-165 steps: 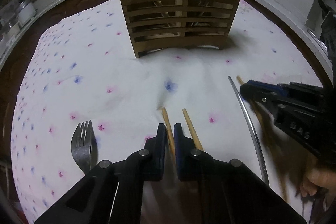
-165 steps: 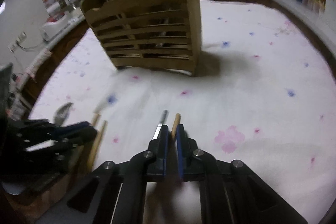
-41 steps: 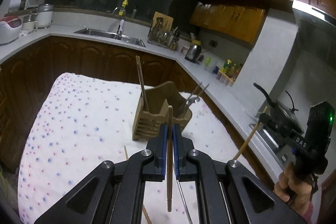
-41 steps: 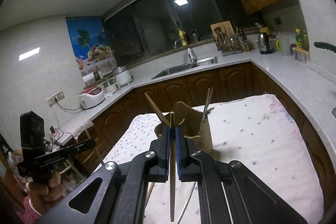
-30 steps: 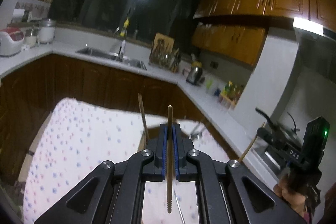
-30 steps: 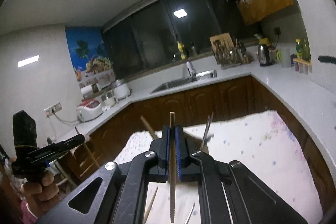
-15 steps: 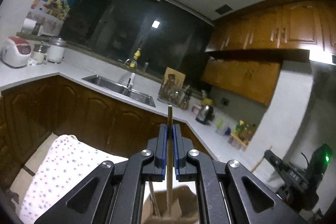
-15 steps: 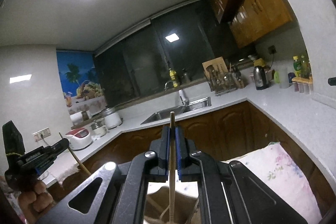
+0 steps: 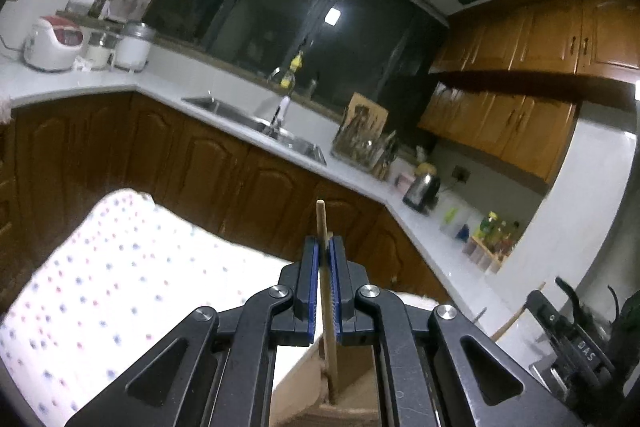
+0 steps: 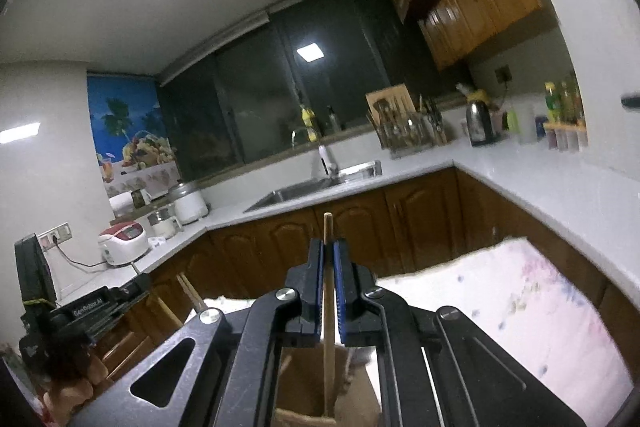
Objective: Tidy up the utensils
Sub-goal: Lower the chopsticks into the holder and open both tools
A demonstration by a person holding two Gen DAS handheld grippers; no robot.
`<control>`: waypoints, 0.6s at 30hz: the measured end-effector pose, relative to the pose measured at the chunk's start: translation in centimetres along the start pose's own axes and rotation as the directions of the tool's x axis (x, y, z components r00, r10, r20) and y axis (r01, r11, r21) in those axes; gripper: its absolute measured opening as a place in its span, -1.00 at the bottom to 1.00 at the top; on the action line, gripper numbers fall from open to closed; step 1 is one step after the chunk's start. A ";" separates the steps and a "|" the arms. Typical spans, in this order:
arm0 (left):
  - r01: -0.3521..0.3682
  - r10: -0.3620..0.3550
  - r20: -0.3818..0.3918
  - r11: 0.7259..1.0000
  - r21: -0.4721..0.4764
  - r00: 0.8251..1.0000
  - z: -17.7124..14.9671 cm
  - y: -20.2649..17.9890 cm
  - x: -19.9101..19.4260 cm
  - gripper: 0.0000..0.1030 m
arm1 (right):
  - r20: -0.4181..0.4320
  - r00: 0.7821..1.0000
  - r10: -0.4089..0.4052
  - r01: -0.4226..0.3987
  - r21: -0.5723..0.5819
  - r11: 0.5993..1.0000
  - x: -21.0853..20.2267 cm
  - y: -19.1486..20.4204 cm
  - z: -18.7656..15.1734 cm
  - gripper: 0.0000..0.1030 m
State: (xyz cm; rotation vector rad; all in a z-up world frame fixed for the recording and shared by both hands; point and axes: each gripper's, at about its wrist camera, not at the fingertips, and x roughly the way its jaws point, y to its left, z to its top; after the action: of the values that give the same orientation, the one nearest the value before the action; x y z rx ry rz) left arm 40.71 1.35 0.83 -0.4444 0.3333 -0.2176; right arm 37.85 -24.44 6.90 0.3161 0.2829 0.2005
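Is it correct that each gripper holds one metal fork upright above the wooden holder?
Not quite. Each holds a wooden chopstick, not a fork. The left wrist view shows the left gripper shut on a chopstick over the wooden holder; the right wrist view shows the right gripper likewise.

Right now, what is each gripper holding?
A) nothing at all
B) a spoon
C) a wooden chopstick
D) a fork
C: the left gripper is shut on a thin wooden chopstick that stands upright, and the right gripper pinches another chopstick the same way, both with their lower ends down by the wooden holder.
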 end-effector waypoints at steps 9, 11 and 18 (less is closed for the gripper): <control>-0.003 0.008 -0.053 0.996 0.094 0.999 1.3 -0.9 0.5 -0.92 | -0.074 0.997 -0.011 0.017 0.072 0.997 0.7 -1.9 -2.1 -0.89; -0.001 0.008 -0.068 0.995 0.103 0.998 1.8 -0.9 0.4 -0.92 | -0.085 0.996 -0.008 0.015 0.083 0.996 0.9 -2.0 -2.0 -0.89; 0.006 0.003 -0.081 0.993 0.114 0.997 2.9 -0.3 -0.7 -0.92 | -0.107 0.994 -0.004 0.014 0.084 0.996 1.1 -2.0 -1.8 -0.89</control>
State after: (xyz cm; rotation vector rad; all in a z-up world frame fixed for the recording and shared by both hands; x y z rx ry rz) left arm 41.09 2.36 3.63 -0.3231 0.3980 -0.2554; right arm 38.68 -25.55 4.32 0.3888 0.3988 0.1971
